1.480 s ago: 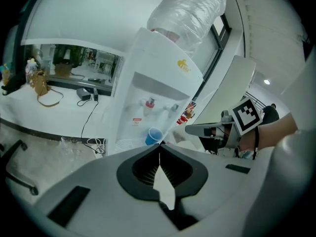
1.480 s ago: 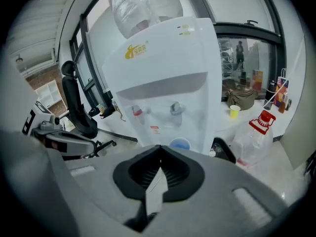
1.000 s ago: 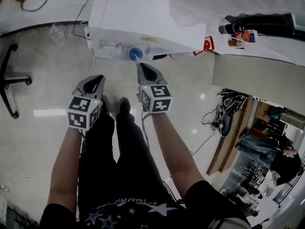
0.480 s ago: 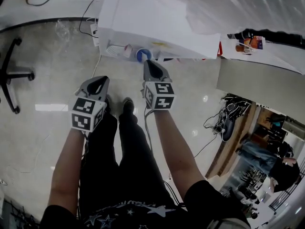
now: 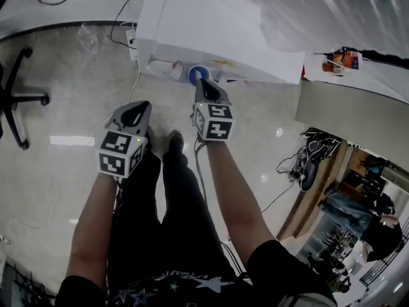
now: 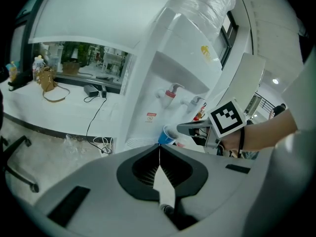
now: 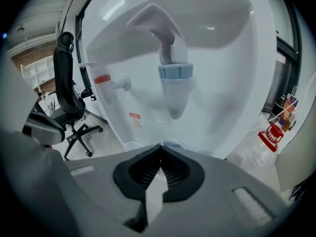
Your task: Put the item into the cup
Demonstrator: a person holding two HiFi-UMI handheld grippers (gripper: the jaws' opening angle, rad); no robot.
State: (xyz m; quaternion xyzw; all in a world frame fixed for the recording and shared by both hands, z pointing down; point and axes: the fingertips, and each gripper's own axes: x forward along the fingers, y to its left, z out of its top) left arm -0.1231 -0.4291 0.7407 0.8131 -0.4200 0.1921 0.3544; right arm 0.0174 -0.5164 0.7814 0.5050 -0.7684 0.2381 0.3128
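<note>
Overhead, blue tap hangs above the cup in right claw.

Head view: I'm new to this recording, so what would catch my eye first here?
The white water dispenser fills the top of the head view. The right gripper holds a blue cup at its front, below the blue-collared tap. The left gripper hangs lower on the left over the glossy floor, jaws together on nothing.

Cup in dispenser recess, at R hand-held gripper tip; chair far L.
</note>
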